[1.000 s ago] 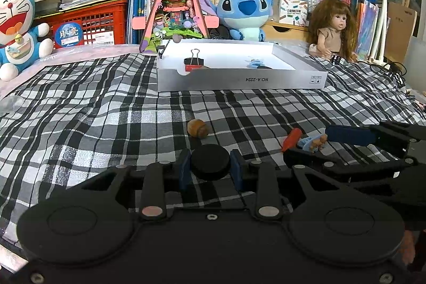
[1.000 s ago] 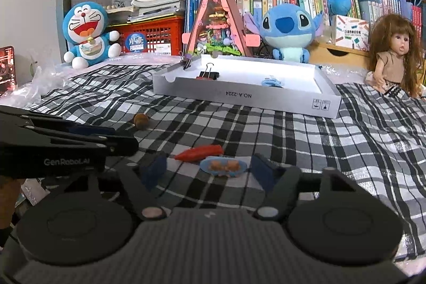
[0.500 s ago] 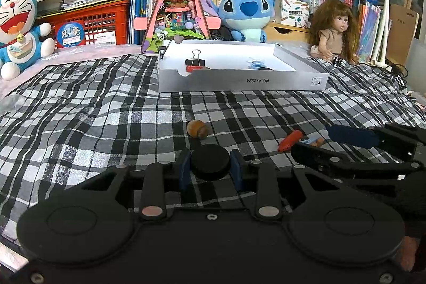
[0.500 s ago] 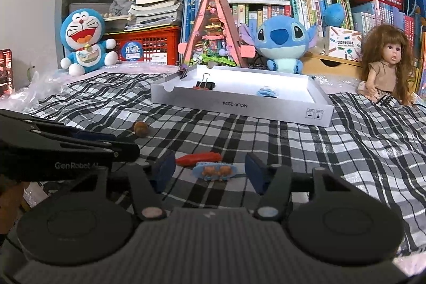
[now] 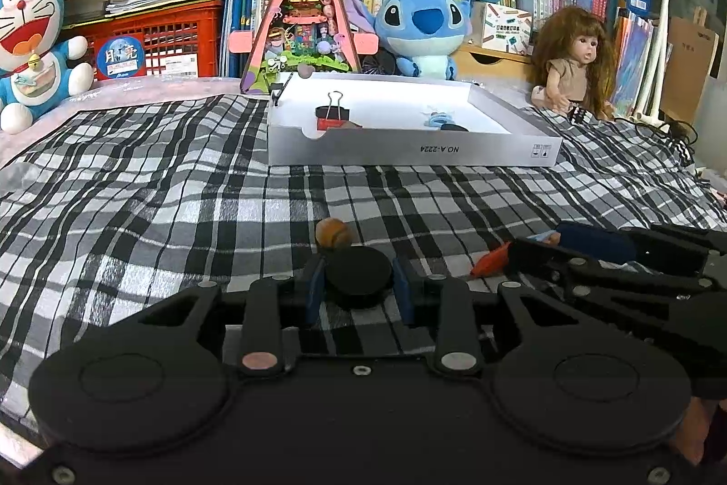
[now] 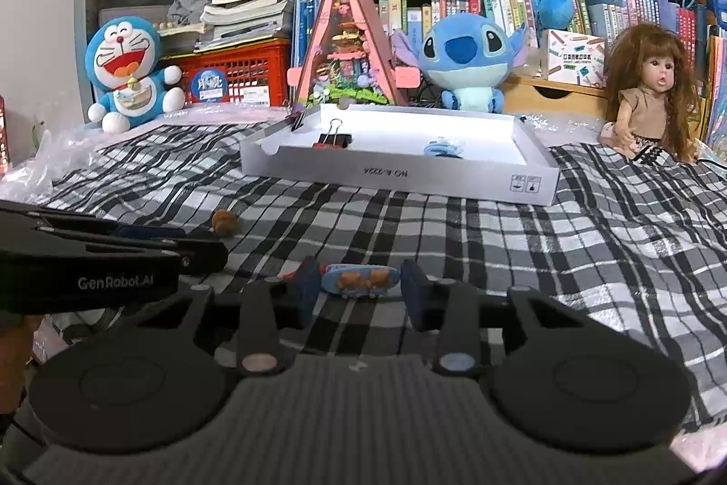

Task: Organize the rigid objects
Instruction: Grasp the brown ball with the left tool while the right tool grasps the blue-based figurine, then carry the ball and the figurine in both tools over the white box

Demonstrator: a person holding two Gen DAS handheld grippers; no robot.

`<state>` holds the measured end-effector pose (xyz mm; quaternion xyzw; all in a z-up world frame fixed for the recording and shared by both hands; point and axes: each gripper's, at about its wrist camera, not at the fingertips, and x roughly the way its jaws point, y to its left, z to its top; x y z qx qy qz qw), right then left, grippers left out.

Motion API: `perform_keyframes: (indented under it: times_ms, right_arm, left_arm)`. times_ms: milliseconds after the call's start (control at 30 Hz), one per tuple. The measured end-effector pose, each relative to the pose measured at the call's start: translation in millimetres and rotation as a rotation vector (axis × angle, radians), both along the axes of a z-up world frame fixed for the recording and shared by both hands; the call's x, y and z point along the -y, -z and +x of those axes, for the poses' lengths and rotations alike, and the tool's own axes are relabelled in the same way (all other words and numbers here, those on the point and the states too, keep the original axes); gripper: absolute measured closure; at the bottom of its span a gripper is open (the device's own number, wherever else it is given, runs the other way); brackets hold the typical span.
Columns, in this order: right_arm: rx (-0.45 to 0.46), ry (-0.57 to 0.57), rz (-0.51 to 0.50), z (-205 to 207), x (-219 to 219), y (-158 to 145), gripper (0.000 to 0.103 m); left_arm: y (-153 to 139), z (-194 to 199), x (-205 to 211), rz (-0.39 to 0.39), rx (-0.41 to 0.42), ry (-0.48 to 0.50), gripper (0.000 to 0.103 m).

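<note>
Right gripper (image 6: 356,288) is closing its blue pads around a small flat blue oval charm with two brown bear figures (image 6: 360,280), which lies on the black-and-white checked bedspread (image 6: 522,257) between them. A sliver of gap shows on each side, so the pads do not press on it yet. Left gripper (image 5: 359,279) pinches a round black disc (image 5: 359,278), low over the bedspread.

Risks from here, as I judge them: the charm is thin and lies flat on soft, wrinkled fabric, so the pads may ride over its rim and nip cloth, or squeeze it out forwards. An orange-red carrot-shaped piece (image 5: 490,258) lies just beside the charm on its left; the near pad could shove or trap it. The two grippers work near each other, and a lift might knock them together. The disc is held only by its edges and could pivot out.

Counted: one bear charm, one carrot piece, one black disc, and one brown snail-like bead (image 5: 334,232) loose just beyond the disc. One shallow white cardboard box lid (image 5: 409,151) lies farther back, holding one black binder clip (image 5: 334,111), one red item beside it, and one pale blue trinket (image 5: 438,119); anything more in there is hidden by its wall.
</note>
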<state>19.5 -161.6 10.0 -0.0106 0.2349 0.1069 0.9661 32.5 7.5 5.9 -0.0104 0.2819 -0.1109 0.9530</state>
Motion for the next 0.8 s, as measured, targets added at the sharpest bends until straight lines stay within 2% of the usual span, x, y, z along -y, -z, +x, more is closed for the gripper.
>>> perform_keyframes:
  times_ms: [367,800]
  right_arm:
    - [0.018,0.052,0.04,24,21,-23,0.059]
    - [0.022,0.083,0.063,63,39,-45,0.059]
  left_arm:
    - [-28,26,4,0.005,0.05,-0.007,0.073]
    - [-47,66,6,-0.017,0.068,-0.01,0.073]
